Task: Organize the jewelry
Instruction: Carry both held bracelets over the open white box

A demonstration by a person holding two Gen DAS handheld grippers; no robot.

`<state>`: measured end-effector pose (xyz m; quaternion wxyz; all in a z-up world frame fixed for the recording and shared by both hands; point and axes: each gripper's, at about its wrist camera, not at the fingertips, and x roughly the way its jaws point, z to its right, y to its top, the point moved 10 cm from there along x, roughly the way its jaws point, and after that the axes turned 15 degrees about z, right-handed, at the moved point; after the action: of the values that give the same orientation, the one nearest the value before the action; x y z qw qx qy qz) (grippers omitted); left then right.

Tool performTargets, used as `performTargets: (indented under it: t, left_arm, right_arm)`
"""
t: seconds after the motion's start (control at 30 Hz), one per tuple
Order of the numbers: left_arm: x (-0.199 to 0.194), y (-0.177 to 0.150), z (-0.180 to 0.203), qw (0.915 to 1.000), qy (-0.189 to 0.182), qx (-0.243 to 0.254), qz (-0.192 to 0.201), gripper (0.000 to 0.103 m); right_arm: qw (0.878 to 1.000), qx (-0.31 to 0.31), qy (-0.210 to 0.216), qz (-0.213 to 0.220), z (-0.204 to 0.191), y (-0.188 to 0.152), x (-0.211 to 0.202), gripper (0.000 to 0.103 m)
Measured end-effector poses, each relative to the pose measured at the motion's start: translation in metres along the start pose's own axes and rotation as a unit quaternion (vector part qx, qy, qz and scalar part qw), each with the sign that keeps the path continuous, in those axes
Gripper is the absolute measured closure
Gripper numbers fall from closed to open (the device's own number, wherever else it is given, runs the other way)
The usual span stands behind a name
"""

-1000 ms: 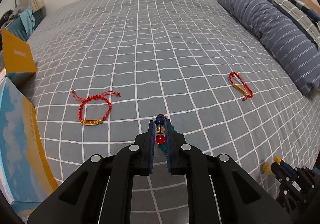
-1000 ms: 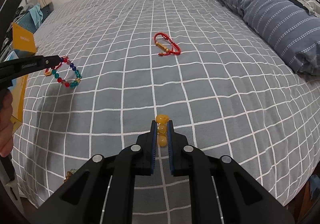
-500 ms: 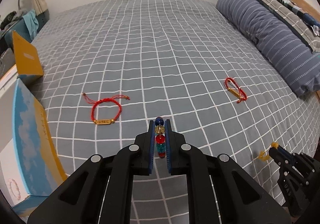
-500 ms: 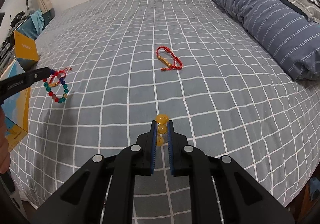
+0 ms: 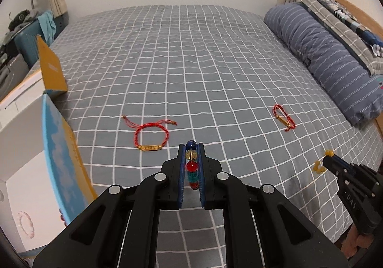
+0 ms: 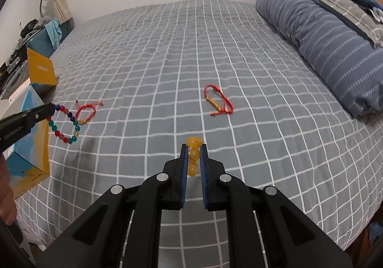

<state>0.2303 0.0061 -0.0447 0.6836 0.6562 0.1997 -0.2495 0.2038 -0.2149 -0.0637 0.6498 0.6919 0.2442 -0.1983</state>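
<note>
My left gripper (image 5: 191,148) is shut on a multicoloured bead bracelet (image 5: 192,167), whose loop hangs below its tip in the right wrist view (image 6: 64,124). My right gripper (image 6: 193,148) is shut on a yellow bead bracelet (image 6: 193,155), also seen at the lower right of the left wrist view (image 5: 322,162). Both are held above the grey checked bed (image 5: 191,64). A red cord bracelet with a gold plate (image 5: 150,136) lies flat ahead and left of the left gripper. A second red cord bracelet (image 6: 217,100) lies further right.
An open box with a blue and yellow lid (image 5: 59,155) stands at the bed's left edge; a pink bead bracelet (image 5: 25,223) lies inside on its white floor. A yellow box flap (image 5: 50,67) stands behind it. A blue striped pillow (image 5: 330,59) runs along the right.
Both grippers have risen with their bracelets, so the bed looks further away. The left one has also drifted toward the open box, which now fills more of its view.
</note>
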Motion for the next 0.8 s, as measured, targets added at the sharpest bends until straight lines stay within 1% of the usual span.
performTargets:
  t: [0.17,0.4,0.57,0.8]
  left_arm:
    - [-0.010,0.008,-0.015,1.0000,0.004,-0.006,0.003,0.094]
    - [-0.034,0.027,-0.048,0.9994,0.022,-0.021,0.018,0.094]
    - [-0.050,0.037,-0.073,0.9985,0.036,-0.031,0.026,0.094]
    - [-0.072,0.042,-0.121,0.9951,0.072,-0.055,0.039,0.094]
  right_arm:
    - [1.000,-0.008,0.010,0.010,-0.015,0.016,-0.002,0.094]
    - [0.999,-0.017,0.028,0.018,-0.045,0.037,0.001,0.094]
    - [0.998,-0.027,0.048,0.020,-0.080,0.047,0.004,0.094]
    - [0.995,-0.045,0.081,0.027,-0.134,0.064,0.004,0.094]
